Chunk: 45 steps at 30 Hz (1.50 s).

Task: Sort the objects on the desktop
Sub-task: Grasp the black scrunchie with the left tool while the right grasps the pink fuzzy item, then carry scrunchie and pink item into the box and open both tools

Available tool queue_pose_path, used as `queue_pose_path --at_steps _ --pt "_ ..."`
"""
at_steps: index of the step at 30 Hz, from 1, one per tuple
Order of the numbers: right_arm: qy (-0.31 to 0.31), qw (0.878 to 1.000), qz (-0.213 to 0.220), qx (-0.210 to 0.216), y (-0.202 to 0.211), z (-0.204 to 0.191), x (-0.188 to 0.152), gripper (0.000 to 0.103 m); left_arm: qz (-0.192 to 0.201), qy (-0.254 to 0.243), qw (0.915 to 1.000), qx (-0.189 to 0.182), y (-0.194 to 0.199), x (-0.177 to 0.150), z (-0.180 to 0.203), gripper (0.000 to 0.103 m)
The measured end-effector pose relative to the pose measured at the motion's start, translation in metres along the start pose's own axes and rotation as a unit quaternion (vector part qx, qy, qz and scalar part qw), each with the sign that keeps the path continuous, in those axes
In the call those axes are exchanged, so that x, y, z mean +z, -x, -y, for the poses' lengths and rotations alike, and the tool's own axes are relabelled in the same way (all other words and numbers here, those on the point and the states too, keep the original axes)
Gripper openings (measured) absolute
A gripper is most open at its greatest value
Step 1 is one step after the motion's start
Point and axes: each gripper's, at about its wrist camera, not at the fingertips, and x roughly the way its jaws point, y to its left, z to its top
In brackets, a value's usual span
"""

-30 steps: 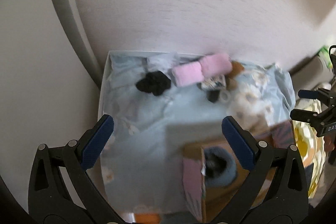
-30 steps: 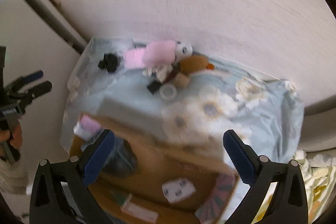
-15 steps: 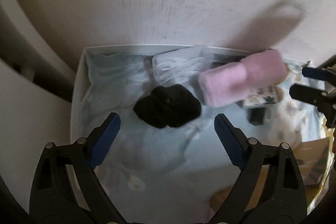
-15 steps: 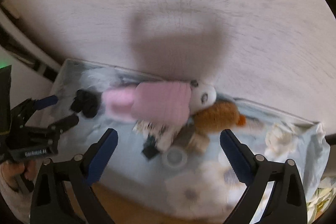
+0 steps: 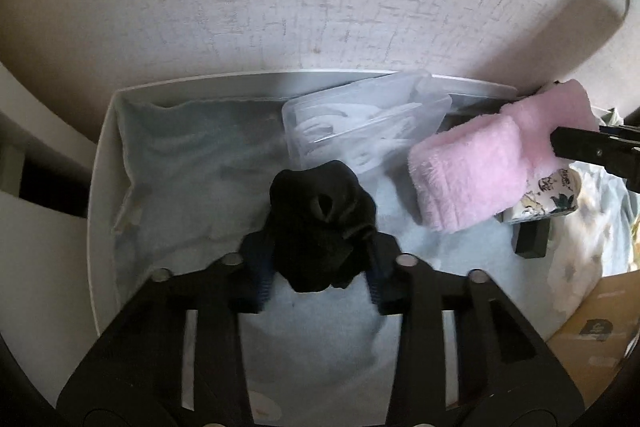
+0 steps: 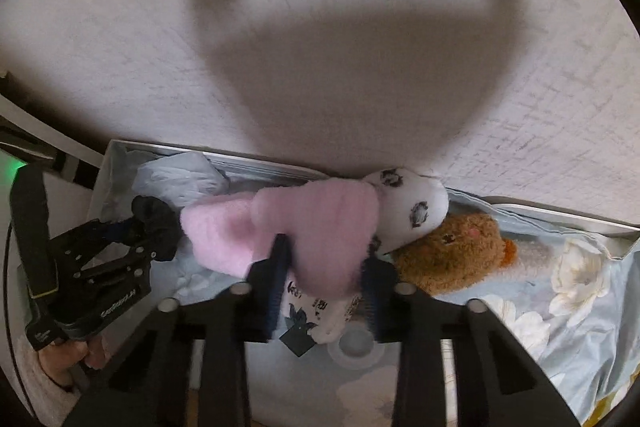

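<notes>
A black cloth bundle (image 5: 320, 211) lies on the blue flowered cloth, and my left gripper (image 5: 316, 259) is closing its jaws on it, both pads pressed into the fabric. From the right wrist view the same bundle (image 6: 154, 211) sits in that gripper (image 6: 136, 231) at the left. My right gripper (image 6: 326, 267) is shut on a pink fluffy cloth (image 6: 320, 223), whose left half bulges out beside the jaws. In the left wrist view the pink cloth (image 5: 472, 171) lies to the right with the right gripper (image 5: 592, 147) on its far end.
A clear plastic box (image 5: 360, 123) leans against the wall behind the black bundle. A white plush (image 6: 412, 203) and a brown plush (image 6: 452, 251) lie right of the pink cloth. A patterned item (image 6: 316, 307), a tape ring (image 6: 354, 347) and a cardboard box (image 5: 592, 339) are near.
Both grippers came down toward the back of the surface and went from wide open to shut, the left on the black bundle, the right on the pink cloth.
</notes>
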Motion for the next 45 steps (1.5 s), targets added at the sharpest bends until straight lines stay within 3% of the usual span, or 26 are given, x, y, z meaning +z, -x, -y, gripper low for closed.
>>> queue_pose_path --at_steps 7,15,21,30,37,45 --pt "0.007 1.000 0.009 0.007 0.022 0.005 -0.010 0.021 0.003 0.014 0.9998 -0.016 0.018 -0.008 0.004 0.024" --pt "0.042 0.999 0.028 0.004 0.059 -0.007 -0.018 0.021 0.008 0.000 1.0000 -0.001 0.057 -0.019 0.020 0.024" --pt "0.078 0.996 0.042 0.012 0.112 -0.011 -0.048 0.021 0.033 -0.004 0.9991 -0.027 0.122 -0.026 0.040 0.024" --pt "0.120 0.992 0.037 0.017 0.178 -0.007 -0.098 0.021 0.053 -0.051 0.9951 -0.066 0.208 -0.049 0.092 0.024" --pt "0.157 0.987 0.035 0.009 0.200 -0.016 -0.135 0.021 0.049 -0.081 0.9919 -0.084 0.246 -0.069 0.128 0.024" --pt "0.160 0.987 -0.005 0.027 0.184 -0.017 -0.173 0.021 0.017 -0.115 0.9867 -0.114 0.233 -0.104 0.160 0.024"
